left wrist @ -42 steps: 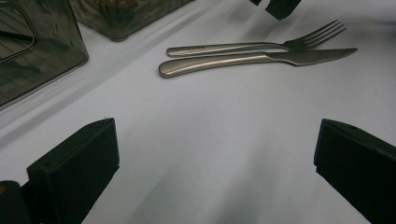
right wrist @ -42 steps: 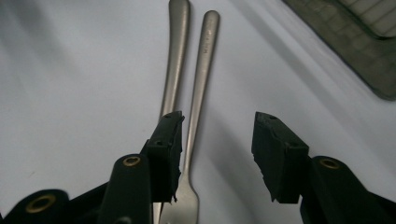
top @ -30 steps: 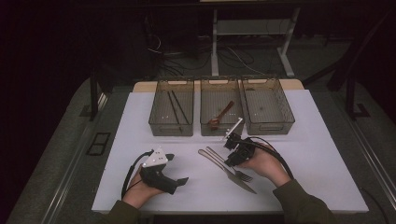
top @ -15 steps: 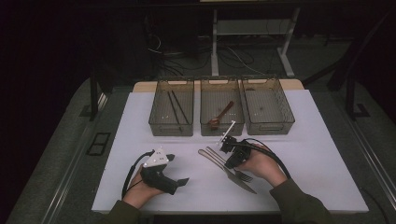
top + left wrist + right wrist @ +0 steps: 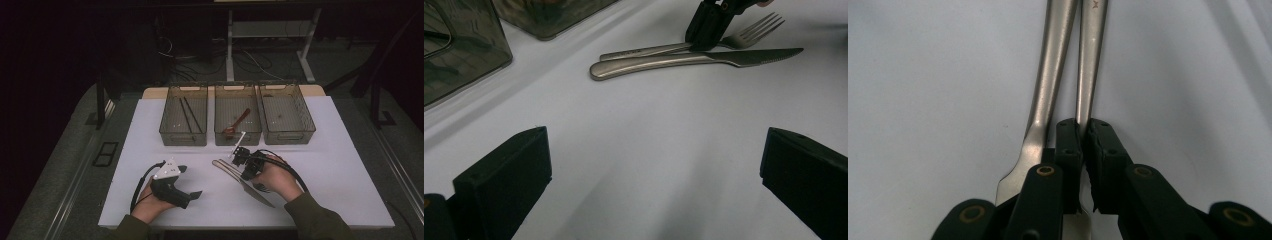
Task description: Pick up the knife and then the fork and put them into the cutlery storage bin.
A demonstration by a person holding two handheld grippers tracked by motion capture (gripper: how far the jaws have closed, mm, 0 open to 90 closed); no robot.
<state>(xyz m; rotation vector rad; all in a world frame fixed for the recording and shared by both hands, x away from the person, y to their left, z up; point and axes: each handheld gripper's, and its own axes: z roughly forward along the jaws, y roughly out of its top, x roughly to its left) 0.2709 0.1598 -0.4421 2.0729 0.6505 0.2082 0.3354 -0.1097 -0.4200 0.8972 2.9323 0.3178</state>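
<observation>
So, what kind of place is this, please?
Probably a lab or workshop set up for recording handling tasks, not a kitchen: a white table in a dark room, three sorting bins in a row, cables and desk legs behind.

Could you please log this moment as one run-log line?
right gripper: jaws just closed on fork | knife: beside it, on table | left gripper: open, idle

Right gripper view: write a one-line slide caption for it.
Right gripper, its jaws just closed on the fork handle, beside the knife on the white table.
</observation>
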